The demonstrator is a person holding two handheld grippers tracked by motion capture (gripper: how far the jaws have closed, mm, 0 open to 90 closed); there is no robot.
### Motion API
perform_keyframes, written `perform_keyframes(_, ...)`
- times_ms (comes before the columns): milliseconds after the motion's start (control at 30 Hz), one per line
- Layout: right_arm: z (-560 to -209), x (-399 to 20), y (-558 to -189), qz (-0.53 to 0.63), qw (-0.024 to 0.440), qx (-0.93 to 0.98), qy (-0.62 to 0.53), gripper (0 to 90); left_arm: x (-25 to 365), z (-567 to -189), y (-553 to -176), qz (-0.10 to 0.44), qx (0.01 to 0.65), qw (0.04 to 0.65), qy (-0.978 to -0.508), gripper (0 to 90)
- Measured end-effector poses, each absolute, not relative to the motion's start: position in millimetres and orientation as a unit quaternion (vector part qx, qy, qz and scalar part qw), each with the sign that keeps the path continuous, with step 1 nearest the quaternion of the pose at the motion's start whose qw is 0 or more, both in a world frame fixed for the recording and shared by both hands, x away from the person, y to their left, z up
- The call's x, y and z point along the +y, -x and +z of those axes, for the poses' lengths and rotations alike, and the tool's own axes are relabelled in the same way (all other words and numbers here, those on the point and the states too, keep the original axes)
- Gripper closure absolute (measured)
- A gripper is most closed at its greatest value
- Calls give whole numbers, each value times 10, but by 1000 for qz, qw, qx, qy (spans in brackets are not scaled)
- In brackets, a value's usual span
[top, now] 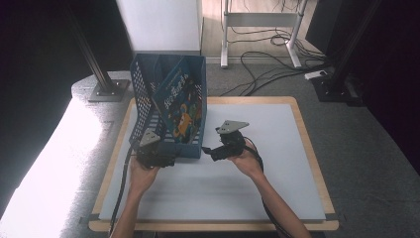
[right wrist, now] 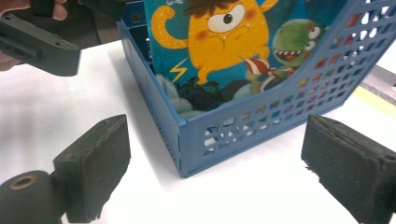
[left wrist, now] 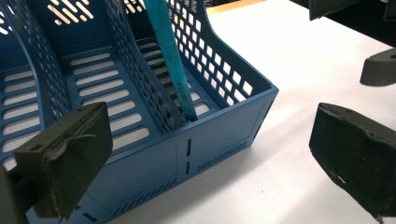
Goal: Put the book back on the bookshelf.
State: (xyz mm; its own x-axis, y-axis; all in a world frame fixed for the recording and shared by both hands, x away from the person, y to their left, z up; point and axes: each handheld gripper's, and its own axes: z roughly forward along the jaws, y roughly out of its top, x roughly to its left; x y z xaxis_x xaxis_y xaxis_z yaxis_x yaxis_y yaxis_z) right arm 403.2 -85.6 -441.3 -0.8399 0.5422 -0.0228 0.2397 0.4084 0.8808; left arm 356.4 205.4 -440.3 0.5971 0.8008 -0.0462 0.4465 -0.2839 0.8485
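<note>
A blue perforated file rack (top: 143,94) stands at the back left of the white mat (top: 257,188). A children's book (top: 181,106) with a yellow one-eyed monster on its cover leans tilted in the rack's rightmost compartment. My left gripper (top: 166,159) is at the rack's front wall, open, and nothing is between its jaws. My right gripper (top: 208,151) is open beside the rack's front right corner. In the left gripper view the rack (left wrist: 140,163) and the book's edge (left wrist: 173,60) lie ahead of the left gripper (left wrist: 212,135). In the right gripper view the rack's corner (right wrist: 187,149) and the book (right wrist: 219,42) face the right gripper (right wrist: 210,154).
The mat lies on a wooden board (top: 317,163) on a grey surface. A white box (top: 161,25) stands behind the rack. A metal post on a base plate (top: 106,87) rises at the back left. Cables (top: 267,64) and table legs (top: 225,34) are on the floor beyond.
</note>
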Motion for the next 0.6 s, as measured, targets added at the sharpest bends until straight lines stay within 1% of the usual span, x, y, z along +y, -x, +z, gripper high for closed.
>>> perform_keyframes(267, -4404, -1040, -3968, 484, 162, 825, -243, 39, 2041, -4420, -3480, 182, 386, 431, -795, 0)
perform_keyframes(600, -4457, -1373, -3893, 479, 176, 820, -260, 33, 2073, -4446, -3411, 171, 374, 441, -797, 0)
